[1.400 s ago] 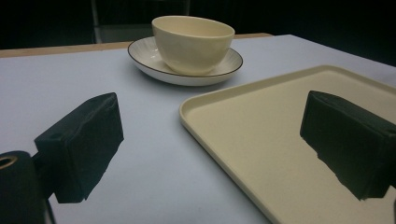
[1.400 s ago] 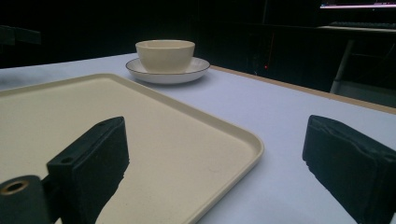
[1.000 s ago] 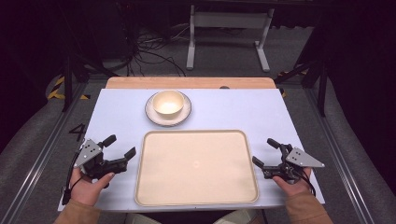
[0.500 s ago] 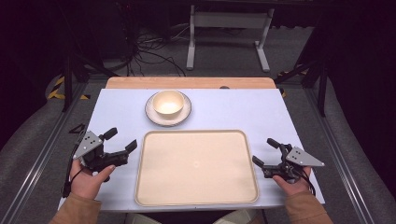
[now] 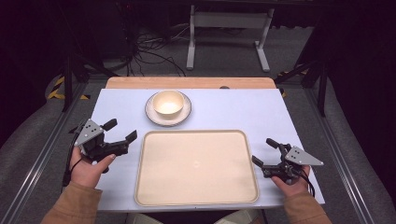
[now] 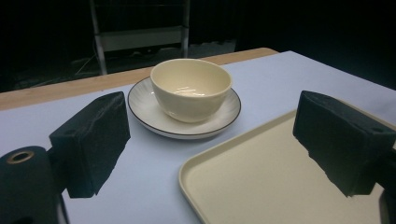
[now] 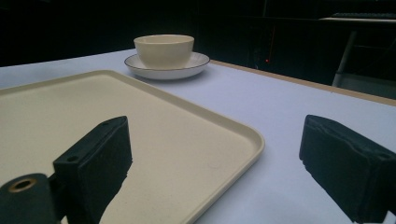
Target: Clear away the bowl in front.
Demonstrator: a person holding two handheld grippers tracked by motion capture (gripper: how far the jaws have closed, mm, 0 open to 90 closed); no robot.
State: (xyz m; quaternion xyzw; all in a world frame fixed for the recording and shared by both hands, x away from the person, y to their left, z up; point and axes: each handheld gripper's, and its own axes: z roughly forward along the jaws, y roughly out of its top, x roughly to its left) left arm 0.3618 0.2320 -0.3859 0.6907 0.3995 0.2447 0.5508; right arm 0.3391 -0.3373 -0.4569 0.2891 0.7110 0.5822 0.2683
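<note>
Wore tan-brown sleeves (image 5: 74,203) to the wrists. Carried black two-jaw grippers, left gripper (image 5: 121,130) and right gripper (image 5: 265,151), each topped by a grey three-cornered plate with dark dots, blocky matte pads (image 6: 91,140), thin black cables trailing.

No legible text, label, brand, number or sign is found on any surface in the three views.

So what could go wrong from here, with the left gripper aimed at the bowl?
The bowl sits loose on the saucer; the open left gripper could nudge both or grip only one. The tray lies close beside its path, so a jaw might clip its rim.
</note>
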